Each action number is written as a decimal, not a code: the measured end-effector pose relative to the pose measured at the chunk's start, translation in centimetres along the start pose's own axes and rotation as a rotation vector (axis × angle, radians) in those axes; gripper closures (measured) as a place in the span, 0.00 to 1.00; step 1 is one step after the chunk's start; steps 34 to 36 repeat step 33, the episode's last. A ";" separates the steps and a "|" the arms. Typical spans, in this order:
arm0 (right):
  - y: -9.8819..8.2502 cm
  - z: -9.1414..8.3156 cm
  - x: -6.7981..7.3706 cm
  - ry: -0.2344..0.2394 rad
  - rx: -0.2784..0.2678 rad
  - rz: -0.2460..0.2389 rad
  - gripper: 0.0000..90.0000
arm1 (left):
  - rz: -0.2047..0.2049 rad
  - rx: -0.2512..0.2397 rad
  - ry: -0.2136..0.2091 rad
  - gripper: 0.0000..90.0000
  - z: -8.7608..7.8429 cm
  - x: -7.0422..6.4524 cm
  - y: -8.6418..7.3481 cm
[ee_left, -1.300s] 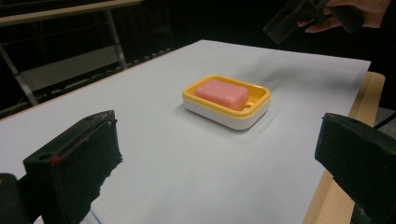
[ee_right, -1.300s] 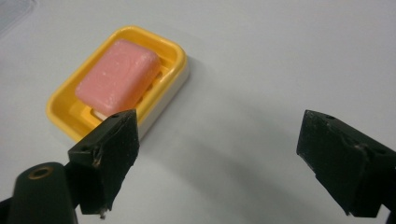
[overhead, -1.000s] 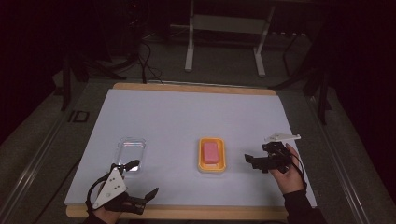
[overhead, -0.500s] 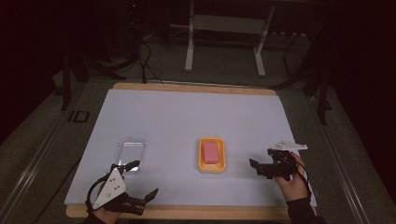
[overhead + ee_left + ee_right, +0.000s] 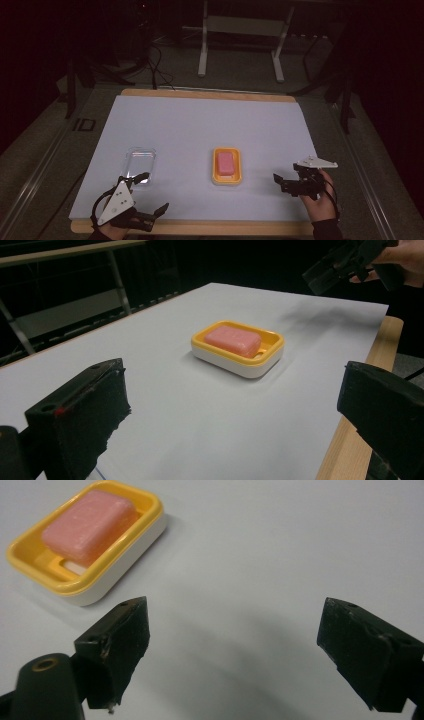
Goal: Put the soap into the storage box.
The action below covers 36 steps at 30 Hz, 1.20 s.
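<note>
Both the left gripper (image 5: 150,197) and right gripper (image 5: 281,182) gape wide and empty, flanking the soap (image 5: 226,162) in its dish (image 5: 215,176), perhaps poised to reach it.

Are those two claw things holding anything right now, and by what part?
Nothing is held. Both the left gripper and the right gripper have their jaws open and empty; the pink soap lies untouched in its yellow dish.
</note>
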State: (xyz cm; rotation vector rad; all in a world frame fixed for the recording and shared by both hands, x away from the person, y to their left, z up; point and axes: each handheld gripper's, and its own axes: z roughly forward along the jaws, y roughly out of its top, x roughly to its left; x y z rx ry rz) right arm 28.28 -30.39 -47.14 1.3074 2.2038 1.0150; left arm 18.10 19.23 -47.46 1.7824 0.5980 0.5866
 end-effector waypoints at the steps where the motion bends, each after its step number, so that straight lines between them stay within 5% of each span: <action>1: -0.1 0.0 -0.1 0.001 -0.003 0.005 0.15 | 0.000 0.001 0.000 0.00 0.0 0.0 0.0; 16: -0.3 0.5 -0.5 -0.017 -0.023 0.025 0.15 | 0.005 0.005 -0.006 0.00 0.0 0.0 0.0; 36: -0.3 1.2 -0.5 -0.021 0.004 -0.006 0.15 | 0.004 0.013 -0.011 0.00 0.1 0.0 0.0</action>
